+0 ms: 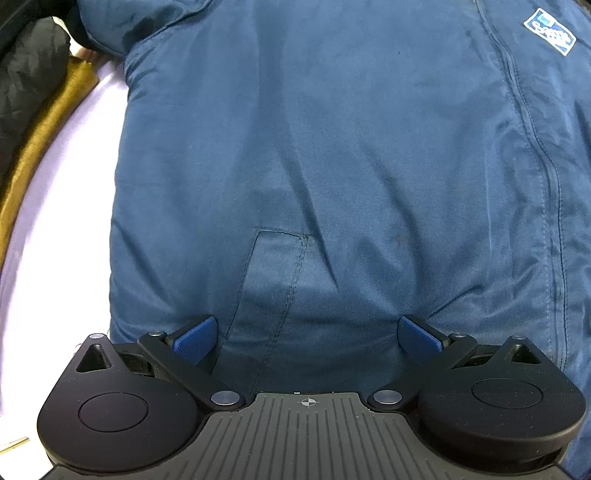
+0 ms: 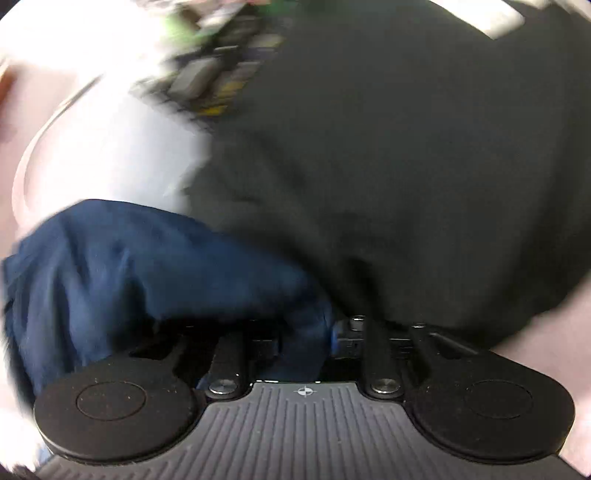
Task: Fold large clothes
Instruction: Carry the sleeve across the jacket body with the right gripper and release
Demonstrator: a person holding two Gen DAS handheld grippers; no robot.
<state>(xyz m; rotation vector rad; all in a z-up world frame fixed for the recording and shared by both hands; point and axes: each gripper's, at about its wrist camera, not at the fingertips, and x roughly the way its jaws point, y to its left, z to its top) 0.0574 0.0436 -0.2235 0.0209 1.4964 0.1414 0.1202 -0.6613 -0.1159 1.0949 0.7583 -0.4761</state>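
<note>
The blue jacket (image 1: 332, 155) lies spread flat on a pale lilac surface (image 1: 66, 206), front side up, with its zip line (image 1: 532, 155) running down the right part of my left view, a white-and-blue badge (image 1: 549, 32) beside it near the top, and a stitched slanted pocket (image 1: 273, 280) just ahead of my left tongs (image 1: 307, 334). Those left tongs point straight down over the jacket's lower part, their blue pads (image 1: 195, 338) spread wide with only flat cloth between them, gripping nothing. In my right view, which is heavily blurred, a bunched fold of the same blue cloth (image 2: 155, 273) runs down into my right tongs (image 2: 314, 339), whose jaws are drawn close together and pinch it. Behind that fold lies a large black garment (image 2: 388, 166). Along the left edge of the lilac surface sit a mustard-yellow cloth (image 1: 48, 136) and a black padded item (image 1: 29, 74).
</note>
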